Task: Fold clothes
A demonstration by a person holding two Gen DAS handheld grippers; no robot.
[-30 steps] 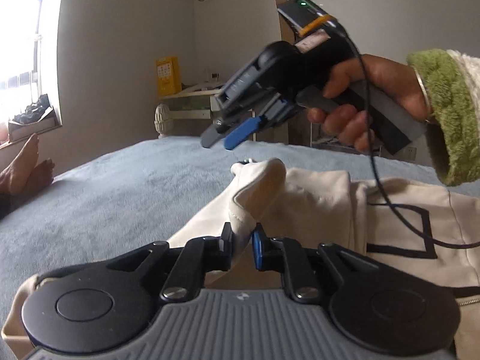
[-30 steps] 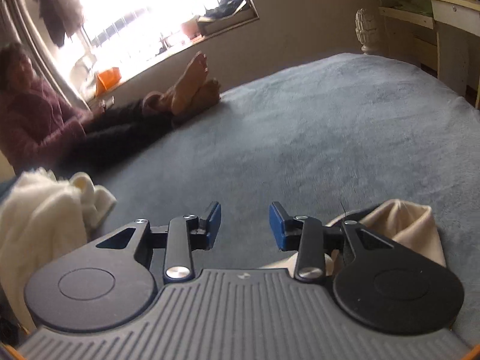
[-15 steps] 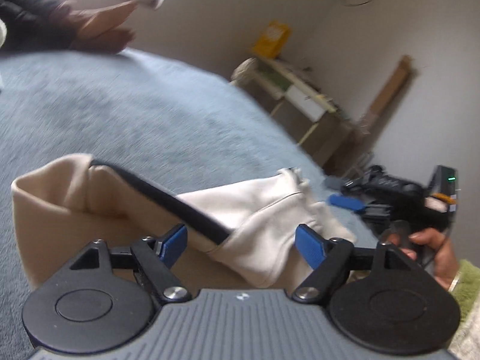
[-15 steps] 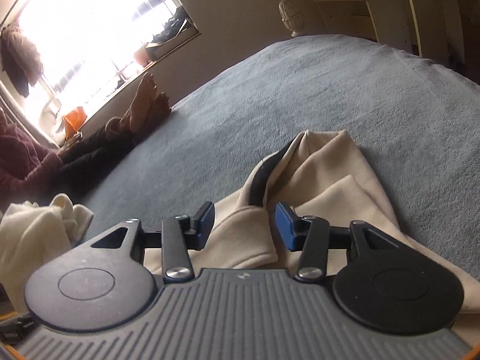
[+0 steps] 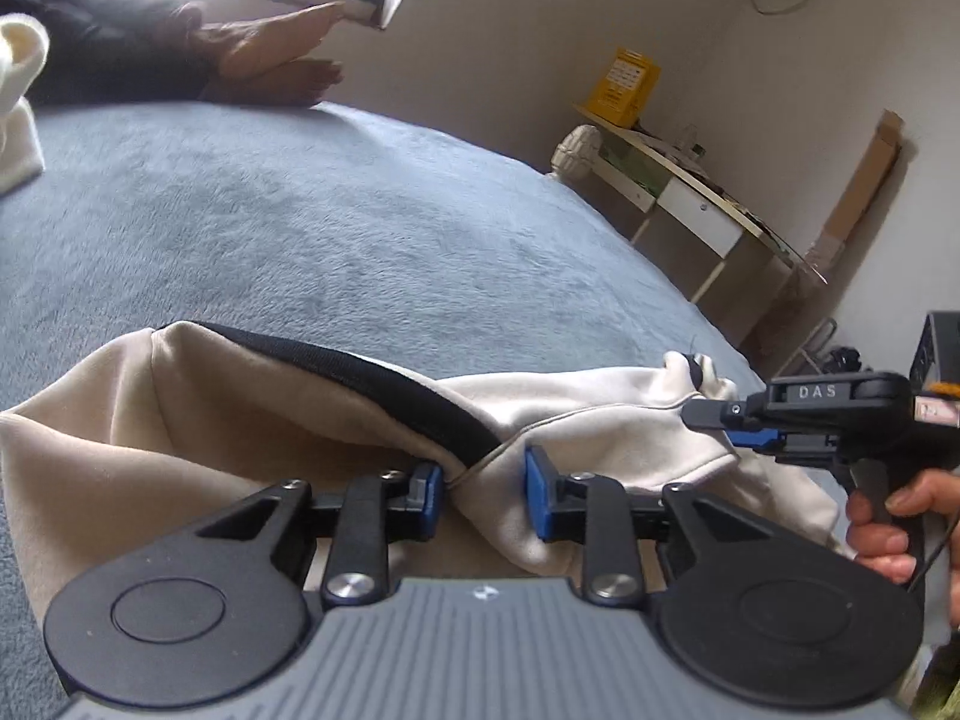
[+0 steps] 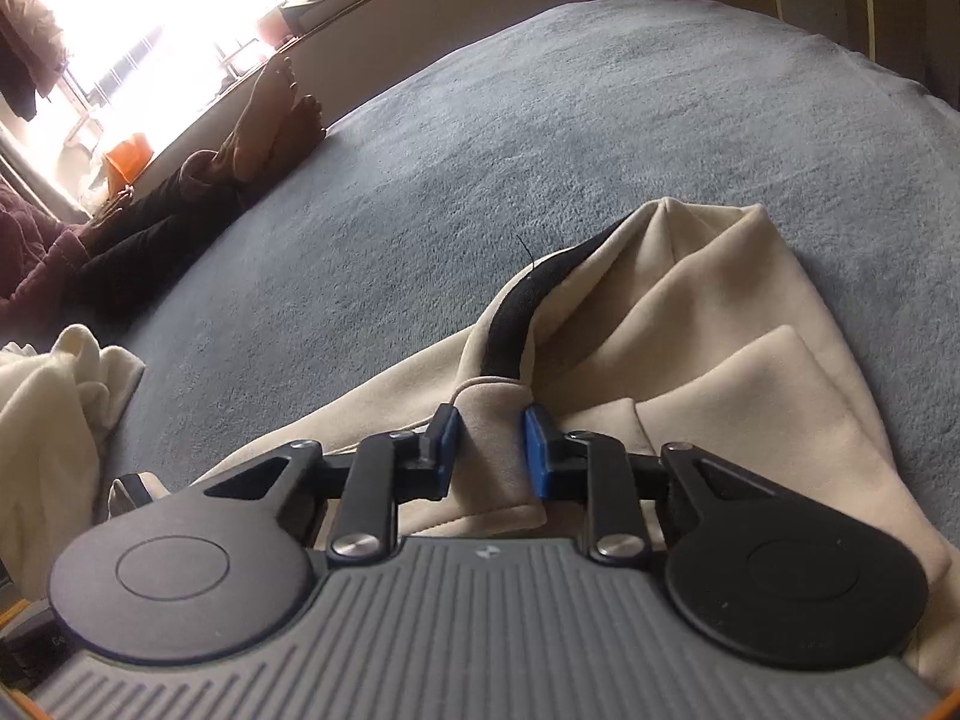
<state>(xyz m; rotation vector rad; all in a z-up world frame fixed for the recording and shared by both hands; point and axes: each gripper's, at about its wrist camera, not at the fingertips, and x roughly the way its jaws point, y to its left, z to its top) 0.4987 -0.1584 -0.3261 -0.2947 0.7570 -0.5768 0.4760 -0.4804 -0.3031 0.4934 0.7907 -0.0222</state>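
The bed (image 5: 312, 228), covered with a grey-blue blanket, carries everything. A person sits at its far edge by the window, with bare feet (image 5: 270, 60) on the blanket, and a white garment (image 6: 48, 420) lies in a heap near the left edge, well apart from the work.

The beige hoodie (image 5: 120, 420) lies on the near part of the bed, close to the near edge. Its hood with the black lining (image 5: 372, 372) opens toward the far edge, and the long axis of the hoodie seems to run from left to right along the near edge.

The left gripper (image 5: 483, 489) points down at a fold near the hood seam. Its jaws are closing, the cloth is between them, and the left pad already touches it while the right pad looks just beside it. The right gripper (image 6: 492, 450) is at the other side, seen in the left view (image 5: 714, 420) near the rumpled cuff. Its jaws are also closing, and the blue pads seem to press a narrow ridge of beige cloth just below the black lining.

Both grippers are directly at the hoodie, so I judge that the next move depends on lifting both pinched points together and carrying them across the long axis.
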